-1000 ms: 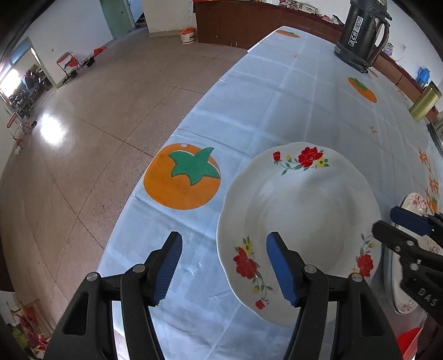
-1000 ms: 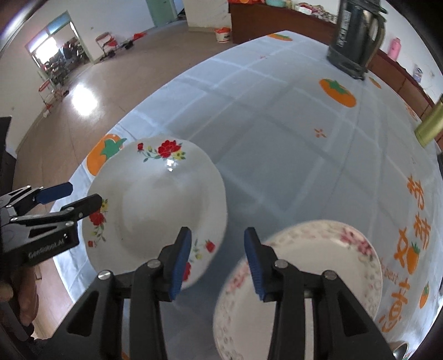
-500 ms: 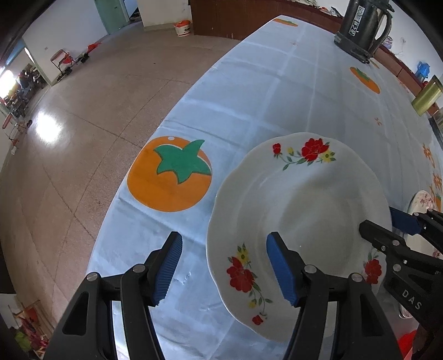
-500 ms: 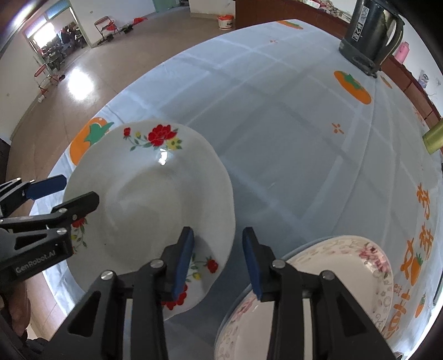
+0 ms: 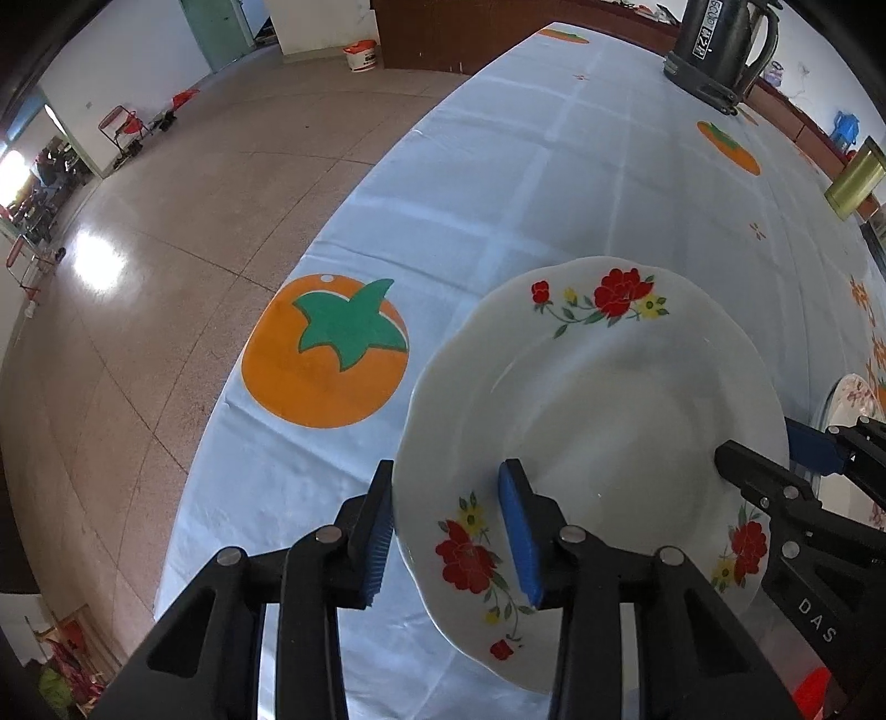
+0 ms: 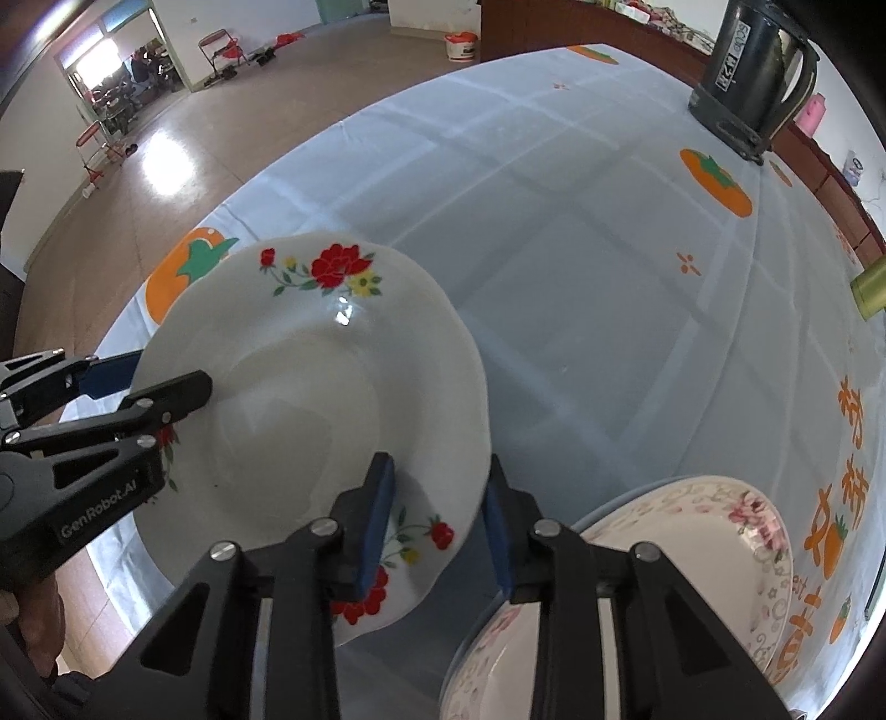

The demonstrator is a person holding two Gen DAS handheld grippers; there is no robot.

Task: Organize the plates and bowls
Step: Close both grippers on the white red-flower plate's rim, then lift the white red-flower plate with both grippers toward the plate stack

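"GenRobot.AI" marks the left tongs (image 6: pixel 171 382); "DAS" the right tongs (image 5: pixel 742 465).

Home dining room: fruit-print tablecloth (image 5: pixel 526 183), electric kettle (image 5: pixel 720 44), terrazzo floor (image 5: pixel 183 232).

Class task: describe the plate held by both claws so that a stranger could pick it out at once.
On the pale blue tablecloth, beside the big printed orange fruit near its edge, is a white scalloped plate. Bold red flower sprays mark it; the neighbouring dish has pale pink blossoms.

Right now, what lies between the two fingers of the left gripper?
The near rim of the red-flower plate lies between the left gripper's closing jaws, best shown in the left wrist view.
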